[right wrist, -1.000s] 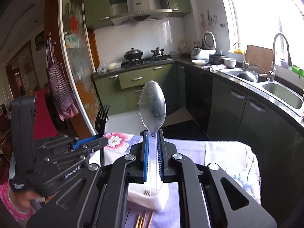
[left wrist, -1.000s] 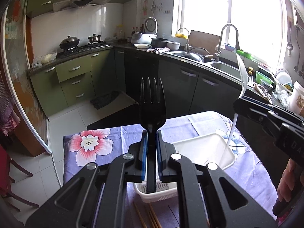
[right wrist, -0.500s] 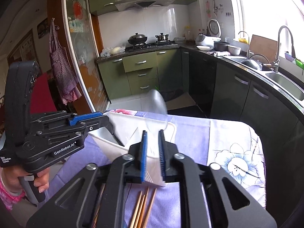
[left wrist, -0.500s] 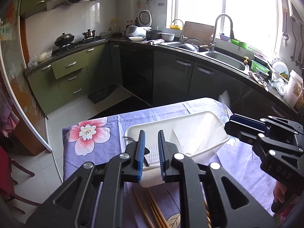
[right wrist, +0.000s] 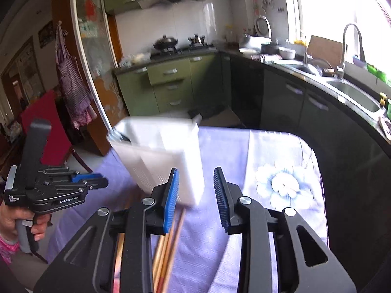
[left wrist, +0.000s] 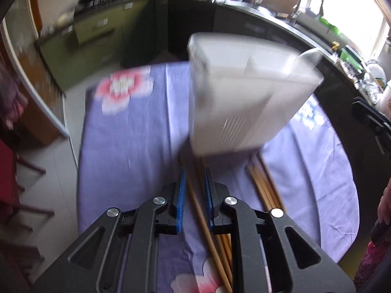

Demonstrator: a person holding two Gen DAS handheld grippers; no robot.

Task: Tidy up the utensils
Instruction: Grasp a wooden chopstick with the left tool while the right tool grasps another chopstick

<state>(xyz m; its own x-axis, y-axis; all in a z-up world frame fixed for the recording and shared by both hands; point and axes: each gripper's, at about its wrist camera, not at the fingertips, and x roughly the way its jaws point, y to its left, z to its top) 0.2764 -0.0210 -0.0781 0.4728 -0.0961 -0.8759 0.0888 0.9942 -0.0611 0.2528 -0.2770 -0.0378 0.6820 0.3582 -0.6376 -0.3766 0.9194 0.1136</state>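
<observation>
Both grippers are empty and dipping toward the chopsticks [right wrist: 168,241], so the step in hand looks like the pick-up of the next utensil for the white basket [right wrist: 171,161]. The left gripper [left wrist: 194,195] has its blue pads only a narrow gap apart, with one chopstick lying on the cloth in line with that gap; the pads do not seem to press on it, though the left wrist picture is smeared by motion and contact cannot be ruled out. The right gripper [right wrist: 196,195] has its jaws opening, wide apart now, with nothing between them but the purple flowered tablecloth [right wrist: 268,151] and the near corner of the basket beyond. The chopsticks lie as a loose bundle on the tablecloth at the near edge of the table, running from under the grippers up to the basket's near end, some to the left of the right gripper's left pad. The basket stands in the middle of the table, toward its far edge, and a pale handle and something dark show over its rim, probably utensils already dropped in. The next move calls for lowering a gripper so its pads straddle one or two sticks, closing low against the cloth, then lifting them clear without scattering the rest and tipping them into a free compartment.
</observation>
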